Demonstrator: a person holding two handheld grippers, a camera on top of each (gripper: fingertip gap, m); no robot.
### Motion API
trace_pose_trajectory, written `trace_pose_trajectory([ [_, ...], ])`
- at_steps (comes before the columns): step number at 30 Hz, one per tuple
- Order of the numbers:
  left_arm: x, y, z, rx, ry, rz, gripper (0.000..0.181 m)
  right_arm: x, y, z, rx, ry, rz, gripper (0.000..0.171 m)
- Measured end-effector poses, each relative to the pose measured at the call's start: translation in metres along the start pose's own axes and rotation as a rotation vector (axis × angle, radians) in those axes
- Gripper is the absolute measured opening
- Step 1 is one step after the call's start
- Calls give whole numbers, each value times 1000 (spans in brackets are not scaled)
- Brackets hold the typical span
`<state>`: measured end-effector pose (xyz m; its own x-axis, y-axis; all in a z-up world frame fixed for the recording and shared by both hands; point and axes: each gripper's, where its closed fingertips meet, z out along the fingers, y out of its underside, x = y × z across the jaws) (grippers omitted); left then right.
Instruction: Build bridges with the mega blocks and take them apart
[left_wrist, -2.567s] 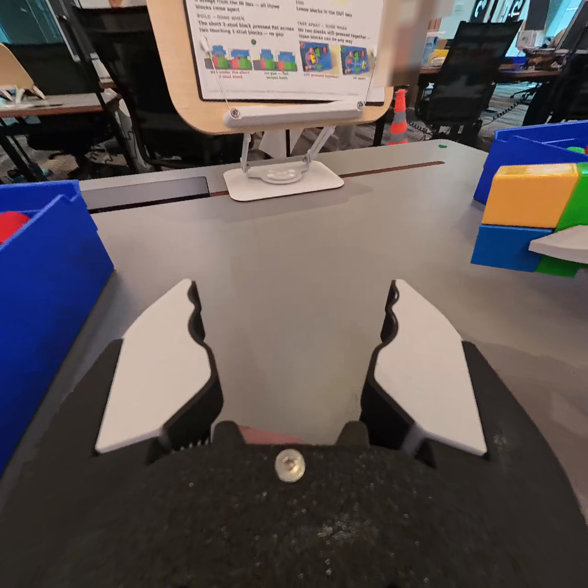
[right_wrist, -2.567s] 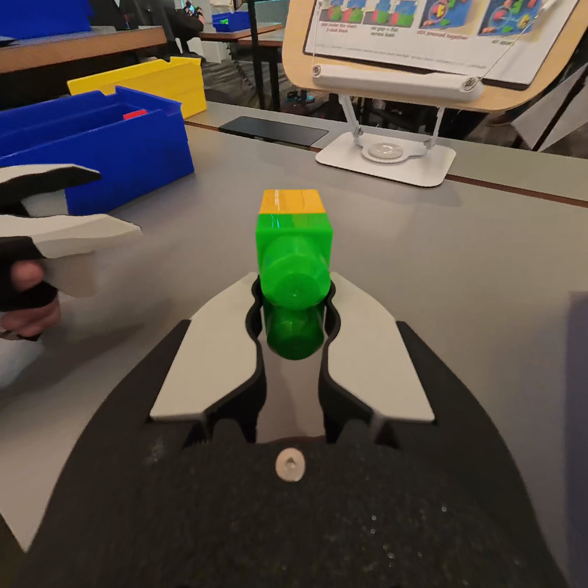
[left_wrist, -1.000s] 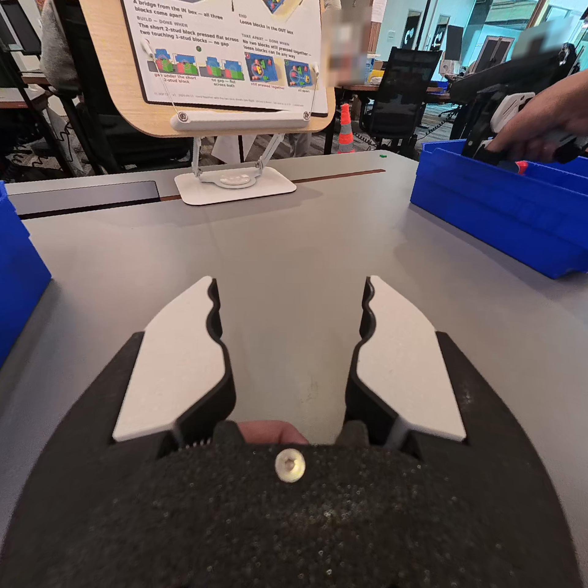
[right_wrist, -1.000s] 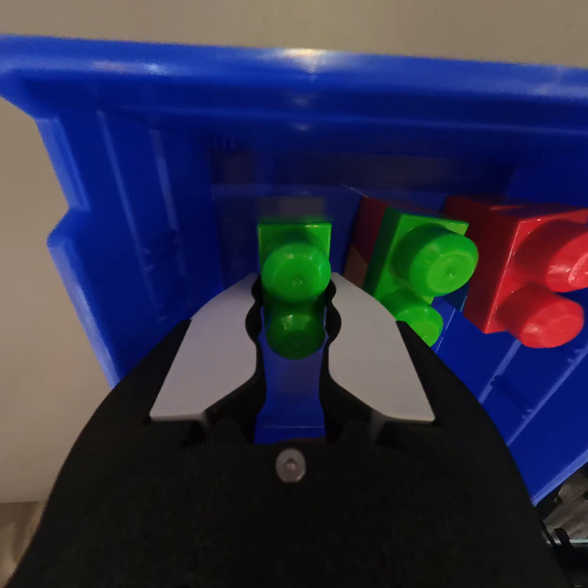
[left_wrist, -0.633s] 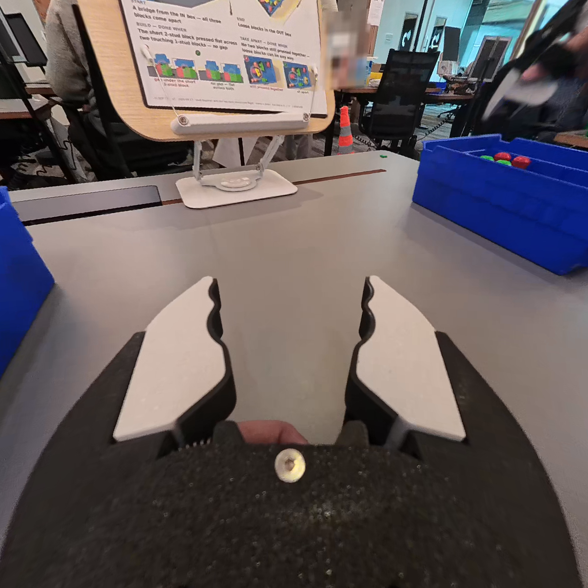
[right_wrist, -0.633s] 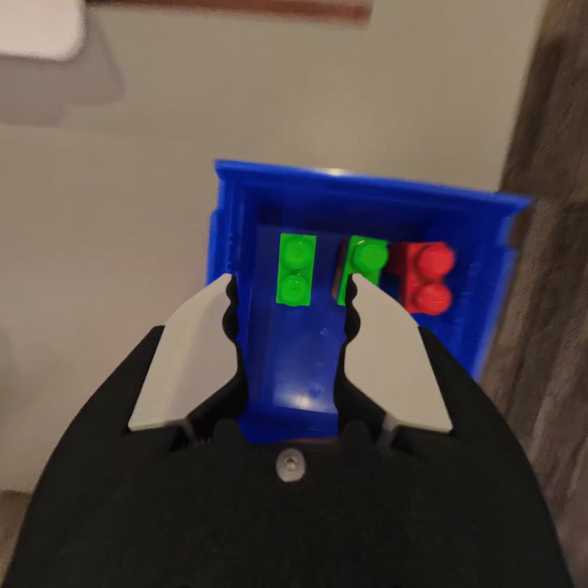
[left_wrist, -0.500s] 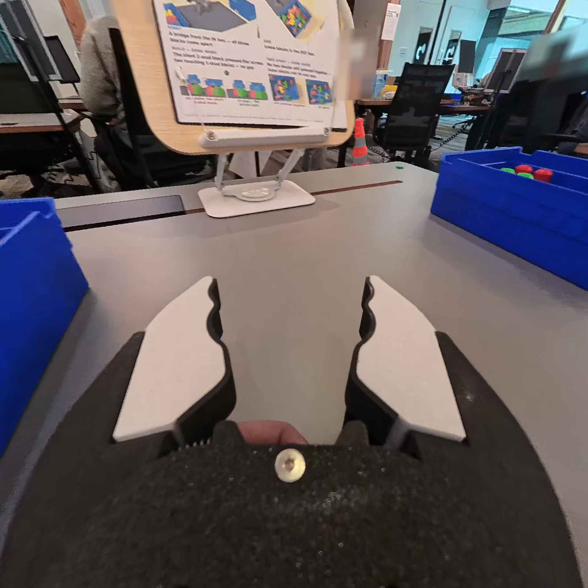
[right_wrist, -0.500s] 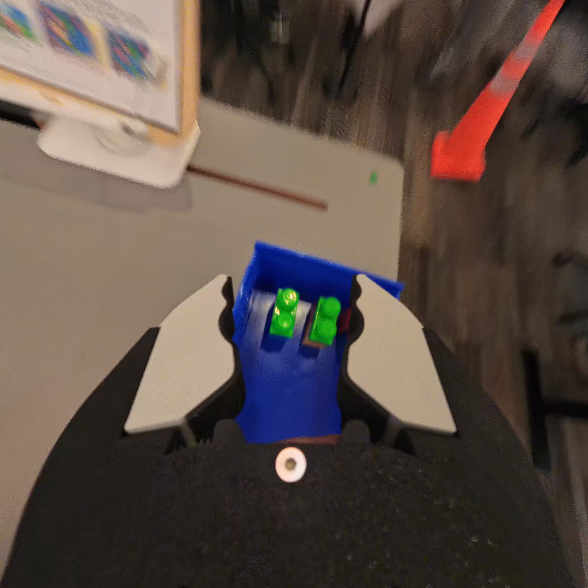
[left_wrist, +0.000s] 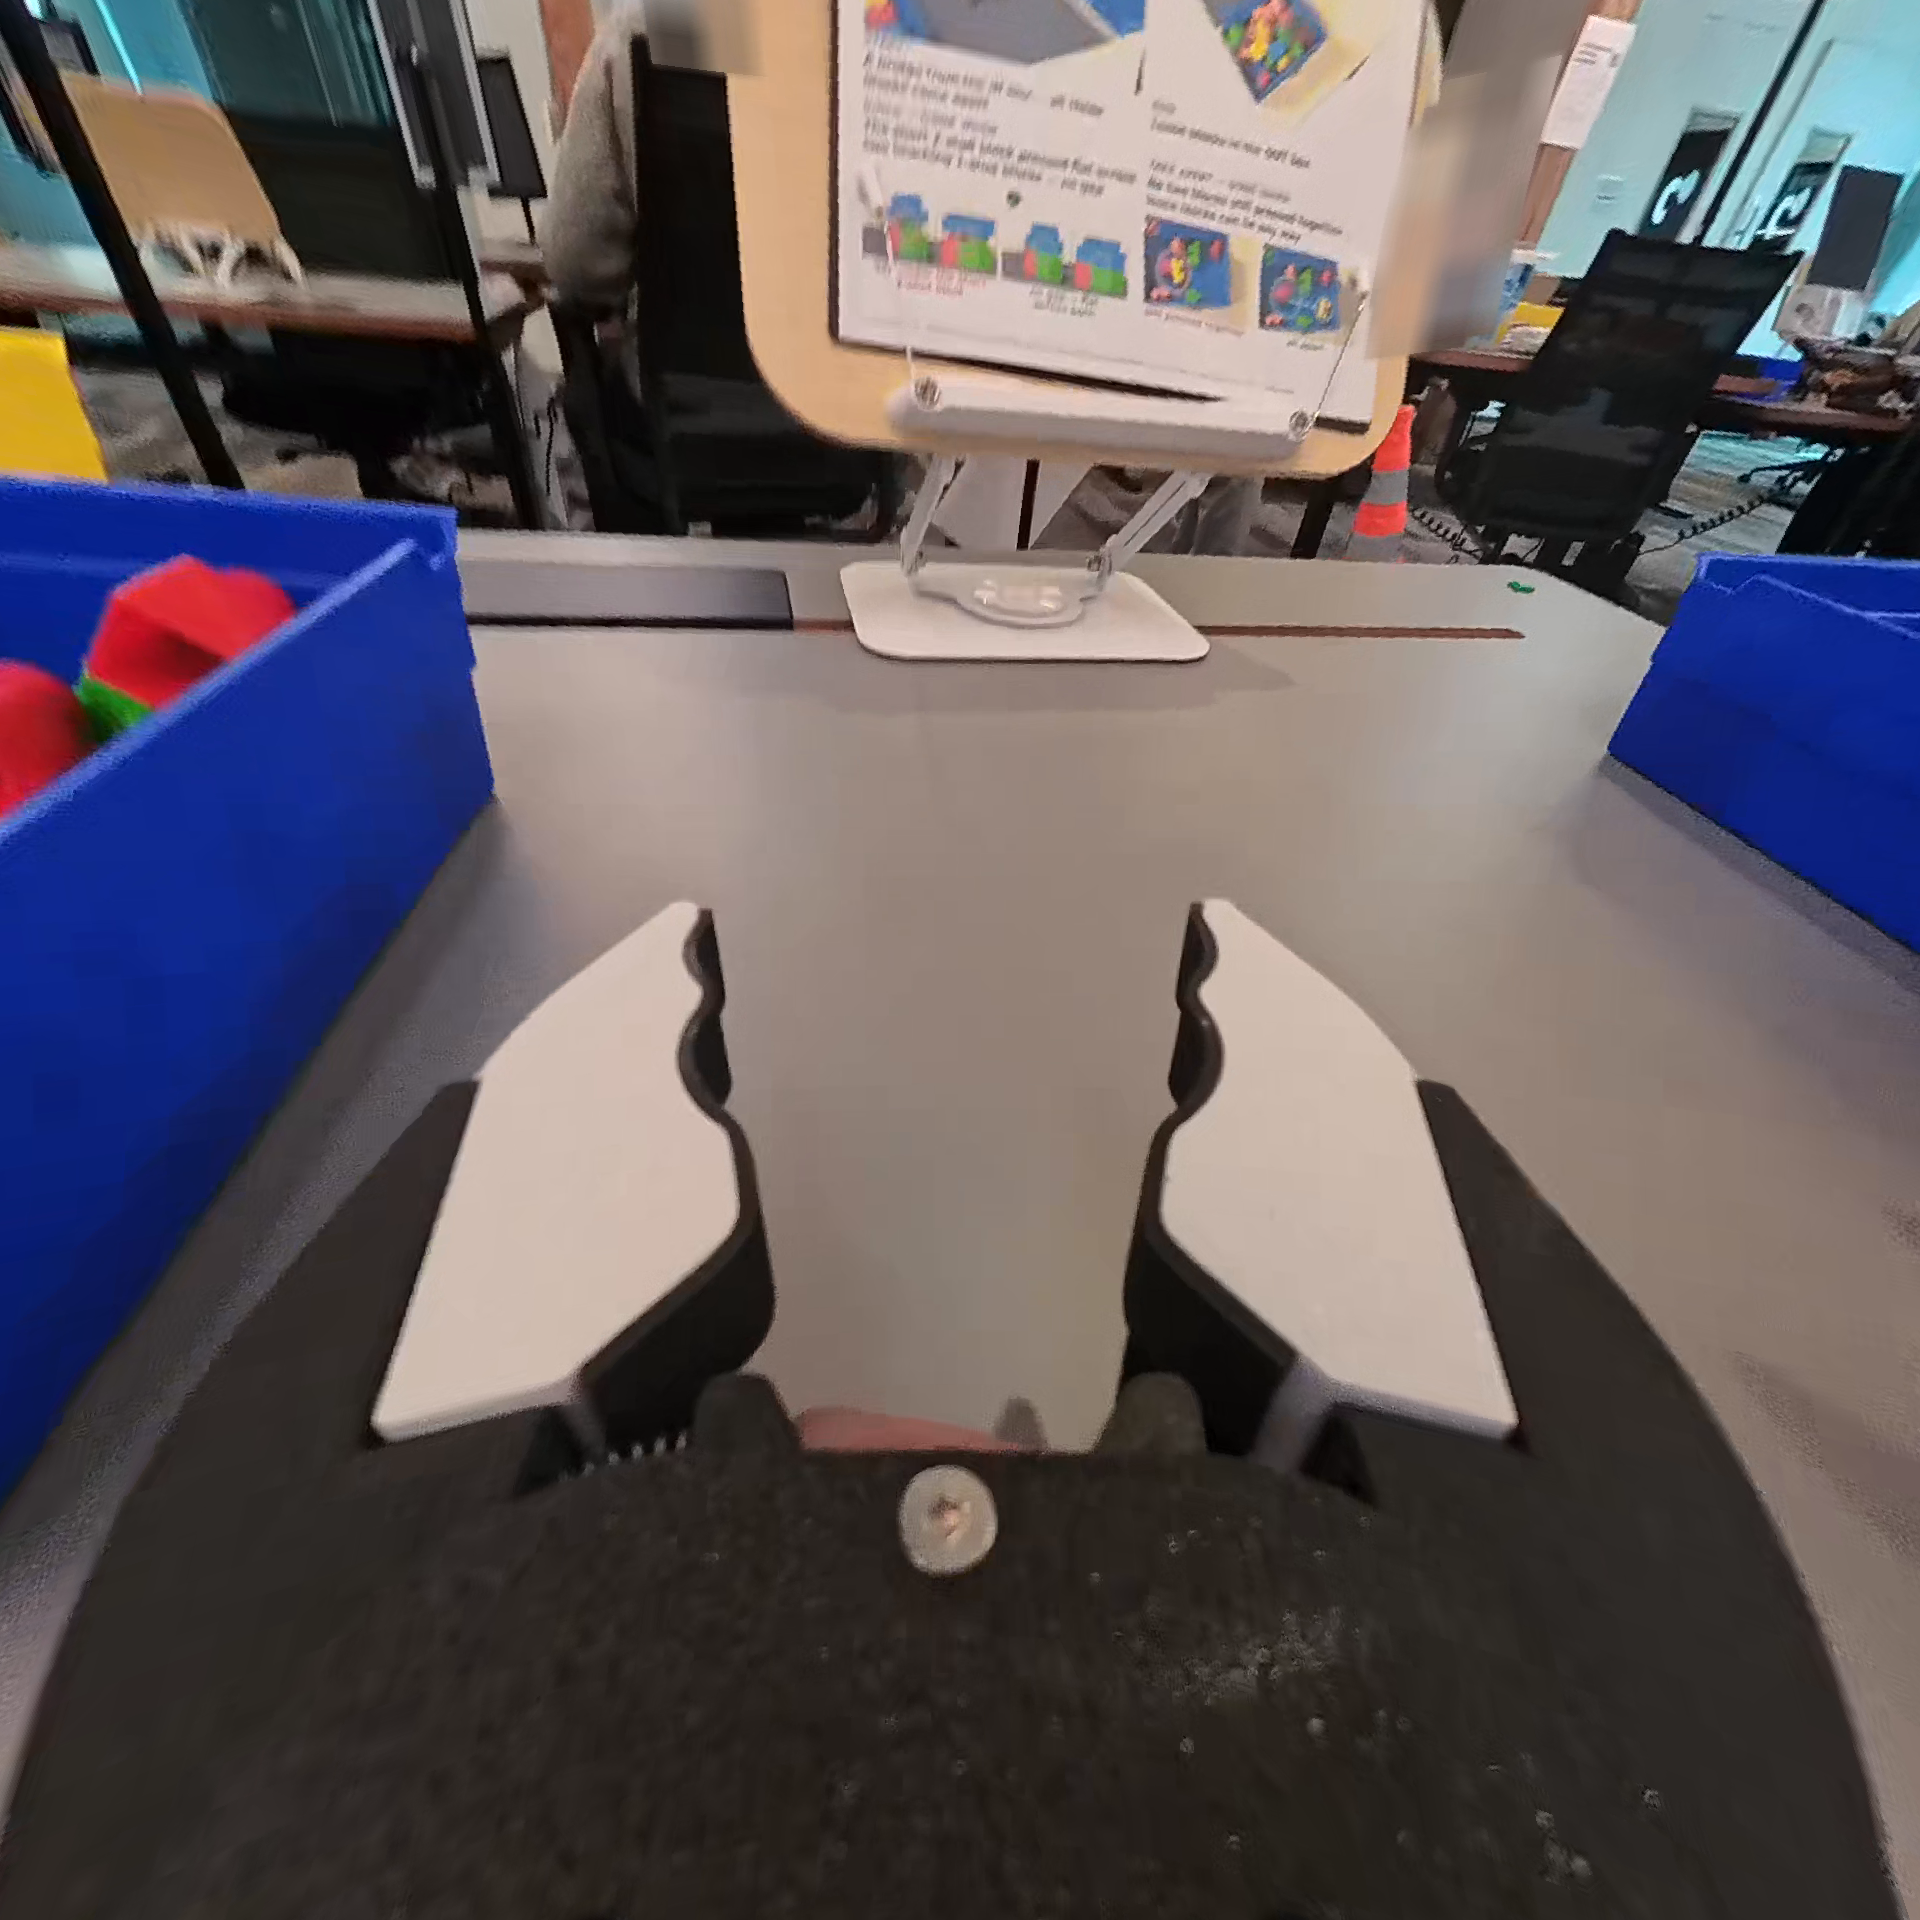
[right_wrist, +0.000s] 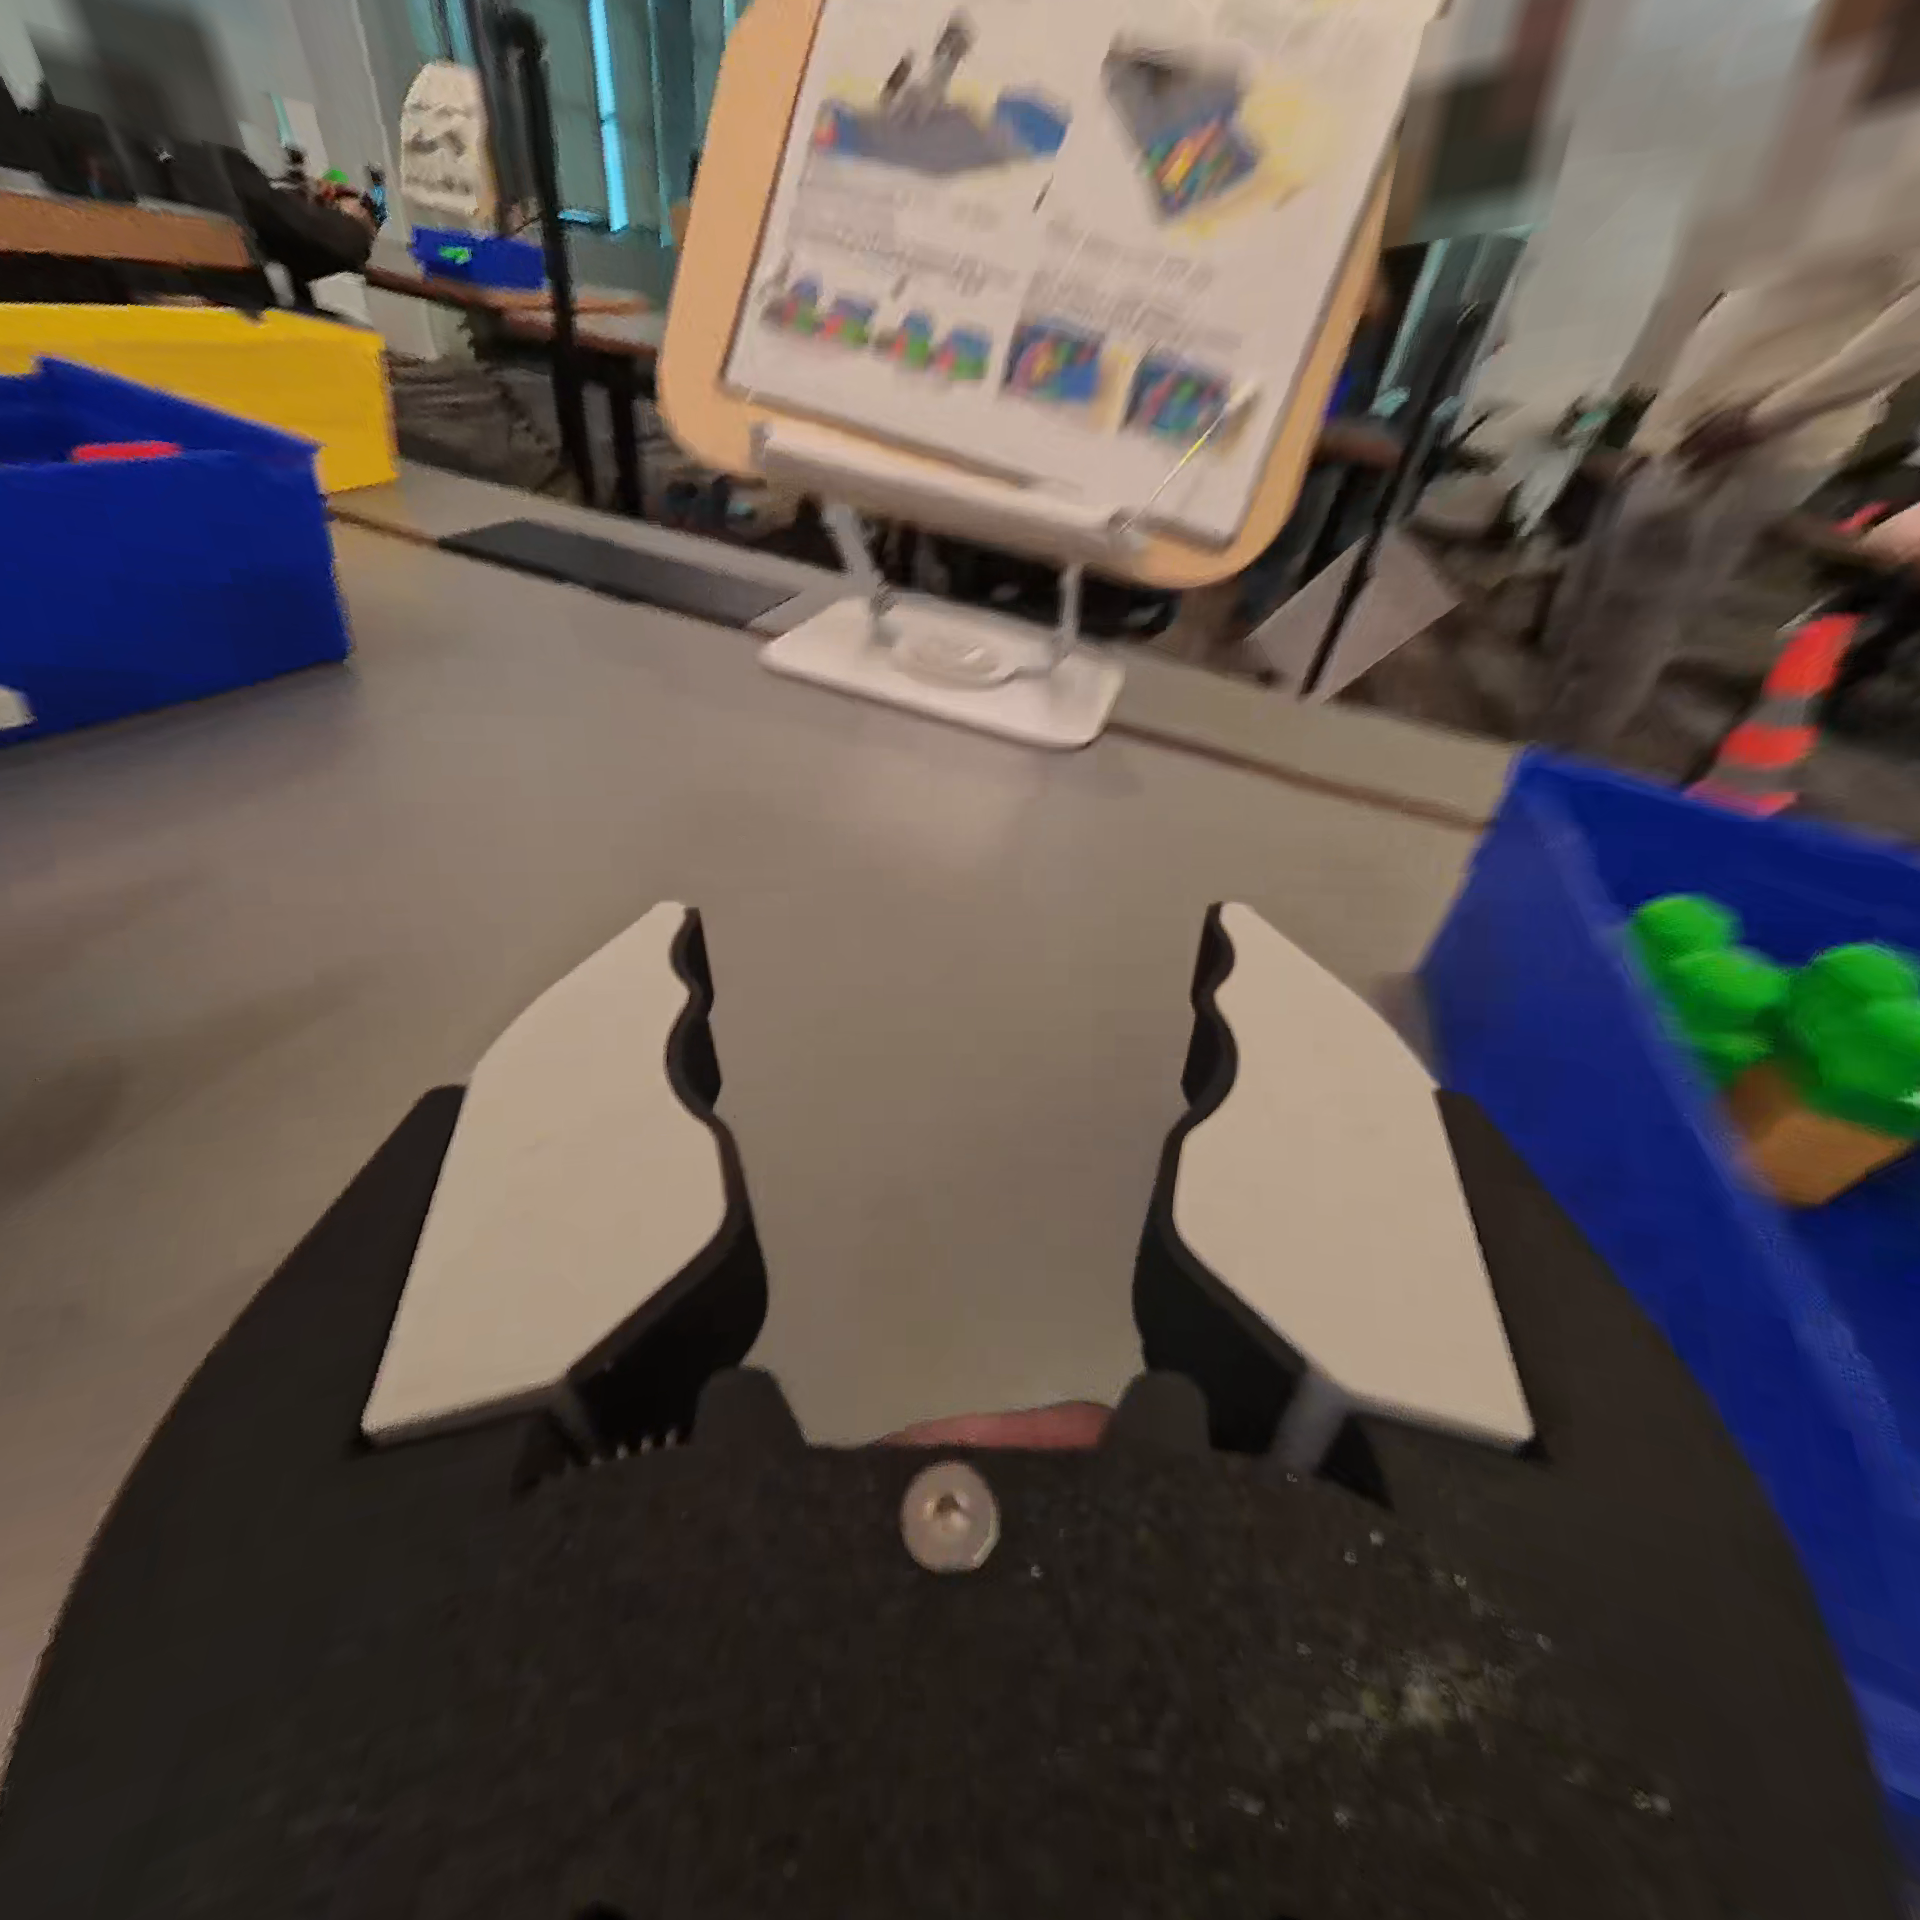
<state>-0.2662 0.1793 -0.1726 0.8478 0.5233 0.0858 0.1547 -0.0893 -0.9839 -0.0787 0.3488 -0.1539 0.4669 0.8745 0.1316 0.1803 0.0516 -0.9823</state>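
Left gripper (left_wrist: 951, 935) spread wide, empty, above bare grey table (left_wrist: 987, 810). Blue bin (left_wrist: 239, 831) close on its left, red blocks (left_wrist: 177, 634) inside (some green between them). Second blue bin (left_wrist: 1766, 717) off to right. Document stand (left_wrist: 1049, 260) straight ahead, past fingertips.

Right gripper (right_wrist: 951, 935) likewise agape, empty. Blue bin (right_wrist: 1621, 1122) just right of it holds green-studded blocks (right_wrist: 1787, 1018) (blurred). Yellow bin (right_wrist: 260, 364) far left.
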Motion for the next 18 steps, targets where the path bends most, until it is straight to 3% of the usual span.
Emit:
trace_pose_trajectory([
  [8, 4, 10, 4, -53, -64, 45, 82, 0, 37, 15, -136, -38, 138, 91],
  [18, 4, 11, 5, -62, -64, 53, 81, -5, 41, 14, -155, -62, 111, 90],
])
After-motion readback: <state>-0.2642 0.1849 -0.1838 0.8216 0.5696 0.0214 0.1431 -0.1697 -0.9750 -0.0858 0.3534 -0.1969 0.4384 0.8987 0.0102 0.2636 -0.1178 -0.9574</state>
